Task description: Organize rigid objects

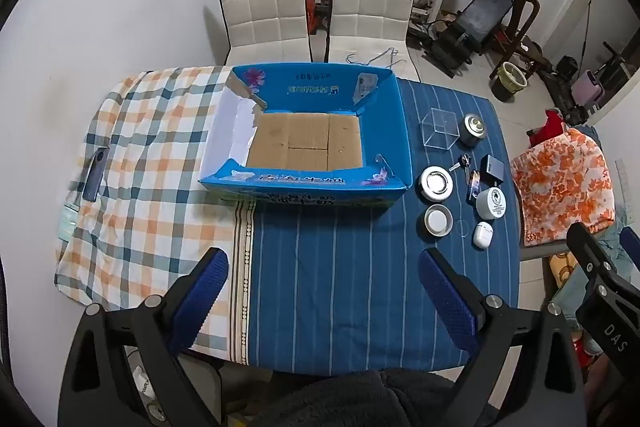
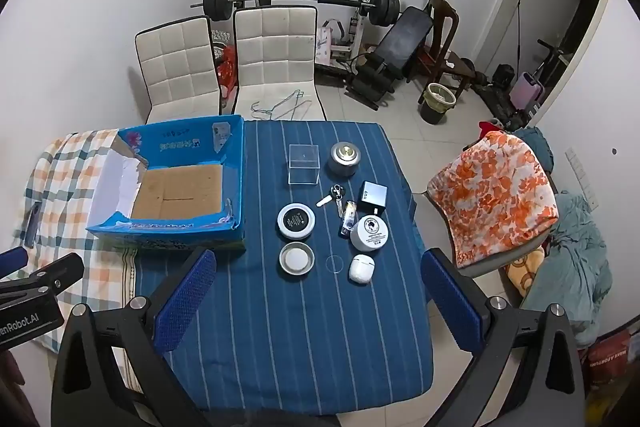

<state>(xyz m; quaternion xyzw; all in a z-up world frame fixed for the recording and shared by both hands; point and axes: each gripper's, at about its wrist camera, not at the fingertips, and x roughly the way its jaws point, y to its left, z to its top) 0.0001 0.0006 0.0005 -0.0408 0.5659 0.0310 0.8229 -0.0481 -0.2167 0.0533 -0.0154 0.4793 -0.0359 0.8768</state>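
Observation:
An open blue cardboard box with a bare brown floor stands mid-table. To its right on the blue striped cloth lie several small items: a clear plastic cube, a metal canister, keys, a dark square box, a round black-topped tin, a metal lid, a white jar and a white earbud case. My left gripper is open and empty, before the box. My right gripper is open and empty, just short of the items.
A checked cloth covers the table's left part, with a dark phone on it. Two white chairs stand behind the table. A chair with an orange floral cover stands at the right. Gym equipment lines the far wall.

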